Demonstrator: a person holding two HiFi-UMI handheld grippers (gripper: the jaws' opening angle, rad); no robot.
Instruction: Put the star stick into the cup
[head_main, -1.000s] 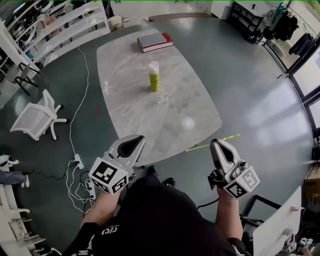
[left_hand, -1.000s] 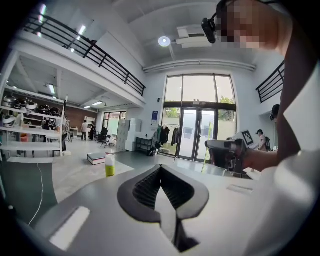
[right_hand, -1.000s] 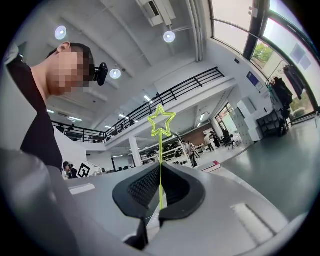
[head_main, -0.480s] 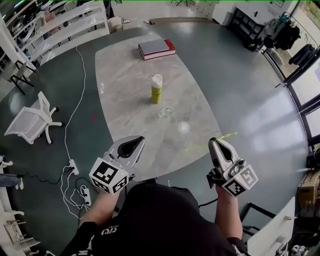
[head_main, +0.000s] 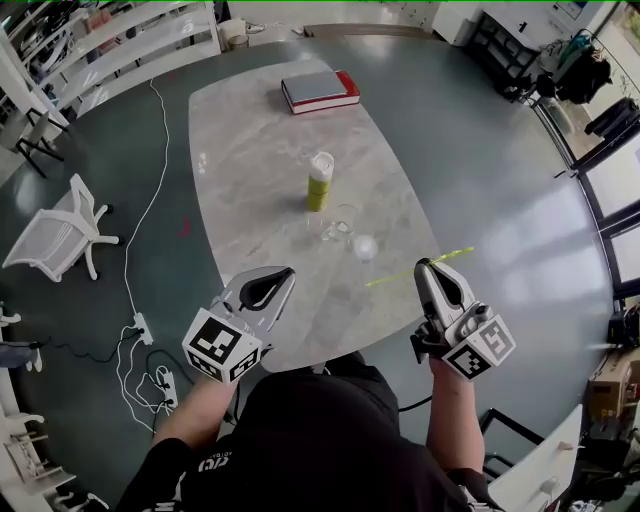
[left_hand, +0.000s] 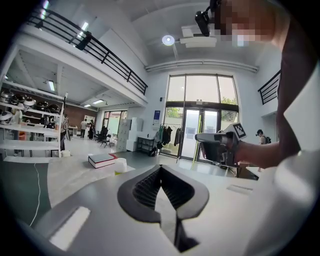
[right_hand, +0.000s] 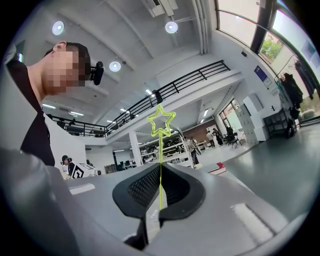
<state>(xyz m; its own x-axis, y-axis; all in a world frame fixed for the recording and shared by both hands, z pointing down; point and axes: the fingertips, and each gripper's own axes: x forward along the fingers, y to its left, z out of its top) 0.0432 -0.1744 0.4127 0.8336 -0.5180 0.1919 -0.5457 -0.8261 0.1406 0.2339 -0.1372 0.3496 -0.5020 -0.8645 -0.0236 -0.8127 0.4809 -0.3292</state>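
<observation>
Nearer the person than the cup (head_main: 343, 221) and off to its right, the star stick (right_hand: 160, 155) is pinched between the pressed-together jaws of the right gripper (right_hand: 160, 170), lying crosswise to them and not yet over the cup. The left gripper (left_hand: 159, 169), on the cup's near left, is closed on nothing. A yellow bottle (head_main: 320, 182) stands just behind the cup on the marble table (head_main: 250, 150).

The cup is clear glass and hard to read against the marble. A misjudged rim could tip it, or the thin stick could pivot in the pinch and strike the bottle.
</observation>
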